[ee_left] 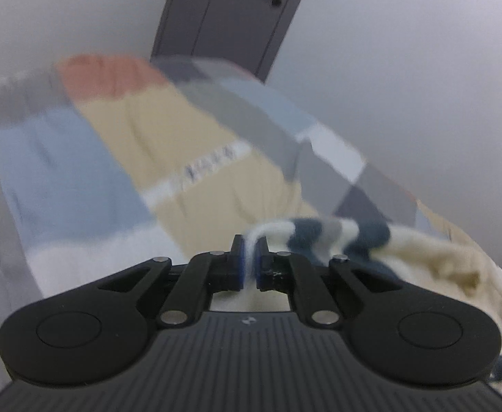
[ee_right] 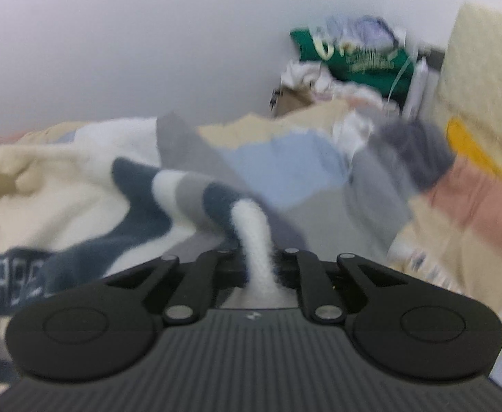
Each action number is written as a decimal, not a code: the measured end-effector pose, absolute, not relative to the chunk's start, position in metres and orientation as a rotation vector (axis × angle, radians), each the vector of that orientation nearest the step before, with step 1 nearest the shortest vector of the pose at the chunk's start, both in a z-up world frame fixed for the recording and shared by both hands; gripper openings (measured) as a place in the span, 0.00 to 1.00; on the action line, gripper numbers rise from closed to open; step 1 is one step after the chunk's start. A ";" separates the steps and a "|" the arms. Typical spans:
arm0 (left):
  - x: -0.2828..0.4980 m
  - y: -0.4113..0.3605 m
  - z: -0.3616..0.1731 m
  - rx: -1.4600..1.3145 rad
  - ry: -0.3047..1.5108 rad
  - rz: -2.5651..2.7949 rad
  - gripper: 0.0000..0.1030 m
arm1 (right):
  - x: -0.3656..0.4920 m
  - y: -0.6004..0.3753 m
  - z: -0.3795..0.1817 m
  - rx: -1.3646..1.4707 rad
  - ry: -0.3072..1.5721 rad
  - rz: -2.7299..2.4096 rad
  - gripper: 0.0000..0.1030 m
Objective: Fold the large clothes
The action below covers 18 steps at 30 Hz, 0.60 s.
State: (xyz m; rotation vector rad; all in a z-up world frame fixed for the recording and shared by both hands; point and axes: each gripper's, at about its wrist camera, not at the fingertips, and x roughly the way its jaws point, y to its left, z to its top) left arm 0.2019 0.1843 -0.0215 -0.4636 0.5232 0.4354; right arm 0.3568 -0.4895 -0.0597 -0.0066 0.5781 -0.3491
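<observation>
Patchwork bedspread [ee_left: 120, 144], grey door [ee_left: 230, 17], clutter pile [ee_right: 354, 65]

Both views are smeared by motion. The patchwork bedcover of blue, tan, grey and rust blocks [ee_left: 120, 158] has soft edges, and the dark print on its white strip is unreadable. The cream knit sweater with navy and grey stripes [ee_right: 79, 199] runs off the left edge, its navy lettering cut short. White knit covers the right tongs' [ee_right: 256, 257] fingertips. The green heap [ee_right: 364, 61] by the wall is indistinct.
</observation>
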 end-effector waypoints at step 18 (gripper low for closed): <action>0.309 0.231 -0.094 -0.248 0.737 0.517 0.11 | 0.436 -0.528 -0.124 0.003 0.596 -0.495 0.14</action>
